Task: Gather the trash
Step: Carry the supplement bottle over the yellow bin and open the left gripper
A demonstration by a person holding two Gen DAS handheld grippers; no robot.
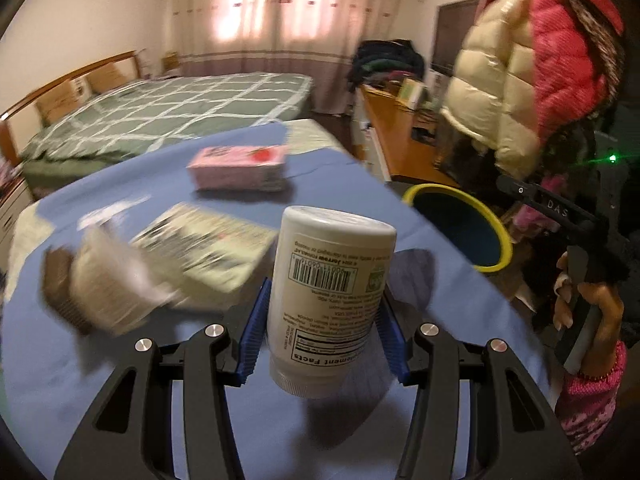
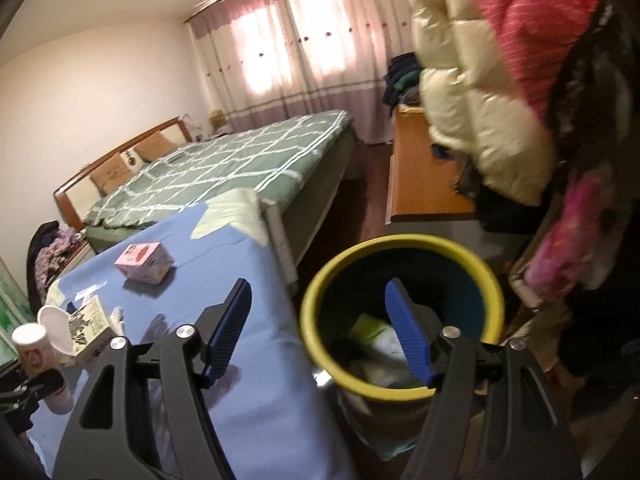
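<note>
My left gripper [image 1: 322, 312] is shut on a white supplement bottle [image 1: 330, 300], held upside down above the blue-covered table [image 1: 280, 420]; the bottle also shows in the right wrist view [image 2: 38, 354]. On the table lie a pink carton [image 1: 240, 168], a black-and-white printed box [image 1: 204, 250] and a blurred white paper cup [image 1: 108, 284]. The yellow-rimmed bin [image 1: 460, 228] stands beyond the table's right edge. My right gripper [image 2: 320, 324] is open and empty, over the table edge and the bin [image 2: 400, 390], which holds trash [image 2: 372, 334].
A bed with a green checked cover [image 2: 240, 160] lies behind the table. A wooden desk [image 2: 416, 168] and hanging jackets [image 2: 500, 60] are on the right. The right gripper shows in the left wrist view [image 1: 576, 260], held in a hand.
</note>
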